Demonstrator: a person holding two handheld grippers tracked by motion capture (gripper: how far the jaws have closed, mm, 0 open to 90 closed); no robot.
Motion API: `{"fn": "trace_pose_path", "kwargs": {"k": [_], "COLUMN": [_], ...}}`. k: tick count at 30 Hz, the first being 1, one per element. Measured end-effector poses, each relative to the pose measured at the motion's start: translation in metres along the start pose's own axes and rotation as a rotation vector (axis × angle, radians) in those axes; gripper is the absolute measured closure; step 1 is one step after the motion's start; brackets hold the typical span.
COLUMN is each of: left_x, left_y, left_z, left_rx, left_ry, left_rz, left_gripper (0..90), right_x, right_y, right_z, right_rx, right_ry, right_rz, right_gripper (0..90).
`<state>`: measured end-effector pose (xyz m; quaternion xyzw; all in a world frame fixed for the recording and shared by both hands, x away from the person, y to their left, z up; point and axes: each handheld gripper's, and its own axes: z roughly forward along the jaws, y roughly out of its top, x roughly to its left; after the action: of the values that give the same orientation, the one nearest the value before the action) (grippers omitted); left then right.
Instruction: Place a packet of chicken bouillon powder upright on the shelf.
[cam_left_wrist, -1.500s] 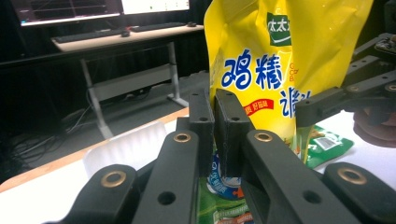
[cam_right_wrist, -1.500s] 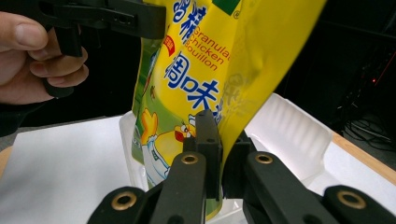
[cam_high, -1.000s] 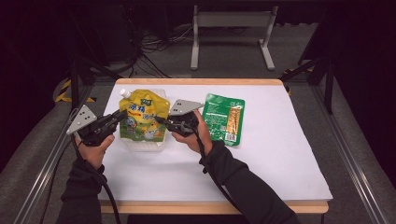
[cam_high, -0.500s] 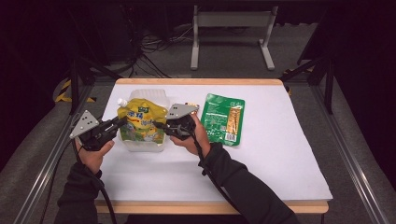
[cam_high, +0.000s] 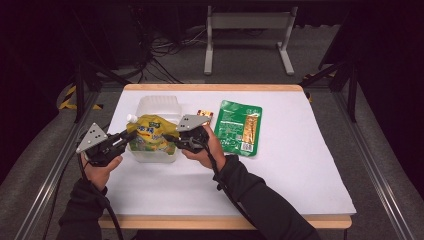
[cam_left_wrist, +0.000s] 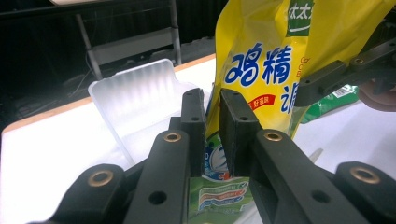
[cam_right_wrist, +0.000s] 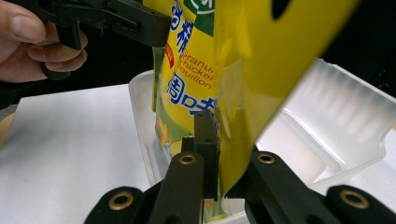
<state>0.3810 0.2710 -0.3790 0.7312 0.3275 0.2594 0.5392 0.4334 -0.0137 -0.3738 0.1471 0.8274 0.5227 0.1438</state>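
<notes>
Left tool (cam_left_wrist: 212, 123): jaws narrow, pinching the yellow pouch (cam_left_wrist: 275, 74) by its lower side edge; they have just been easing open a little, pouch between them.
Right tool (cam_right_wrist: 219, 154): jaws clamping the opposite edge of the pouch.
Pouch place: hanging between both tools, its base sitting in the clear plastic tub (cam_high: 159, 105) on the desk (cam_high: 300, 150).
Handling: likely light, floppy, slick film; sealed edges are offering the surest grip.
Views: high view is showing a green packet (cam_high: 239, 127) beyond the right tool; gripper views are showing pad contact.

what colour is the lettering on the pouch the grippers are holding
Blue characters on the yellow pouch, with a small red label beneath them; the left gripper view shows it best.
</notes>
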Motion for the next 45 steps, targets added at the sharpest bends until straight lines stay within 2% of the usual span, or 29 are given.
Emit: {"fn": "trace_pose_path", "kwargs": {"k": [4,9,14,21,30,36,41,43,45], "left_x": [-0.002,-0.003,-0.007,-0.009,-0.011,-0.012,-0.013,-0.013,-0.014], "left_y": [-0.002,-0.004,-0.005,-0.007,-0.011,-0.012,-0.012,-0.012,-0.012], "left_z": [0.0,-0.005,-0.009,-0.012,-0.016,-0.016,-0.017,-0.017,-0.017], "left_rx": [0.015,0.012,0.015,0.02,0.032,0.025,0.019,0.017,0.011], "left_ry": [-0.001,-0.018,-0.016,-0.021,-0.014,-0.005,0.005,0.01,0.012], "left_rz": [0.007,0.014,0.031,0.034,0.038,0.041,0.044,0.046,0.045], "left_gripper": [80.6,80.2,79.7,79.7,78.8,78.0,76.0,75.2,74.5], "right_x": [0.001,0.004,0.006,0.008,0.008,0.008,0.004,-0.001,-0.003], "right_y": [-0.004,-0.007,-0.008,-0.013,-0.02,-0.027,-0.034,-0.04,-0.042], "right_z": [0.001,-0.002,-0.008,-0.012,-0.019,-0.029,-0.046,-0.058,-0.062], "right_rx": [0.005,-0.005,-0.01,-0.011,-0.012,0.0,0.005,0.008,0.007], "right_ry": [0.008,0.022,0.043,0.048,0.052,0.06,0.047,0.031,0.023], "right_rz": [0.002,0.012,0.013,0.012,0.014,0.01,0.013,0.025,0.028], "right_gripper": [86.3,85.2,81.3,82.6,79.4,74.9,72.4,71.1,71.1]}}
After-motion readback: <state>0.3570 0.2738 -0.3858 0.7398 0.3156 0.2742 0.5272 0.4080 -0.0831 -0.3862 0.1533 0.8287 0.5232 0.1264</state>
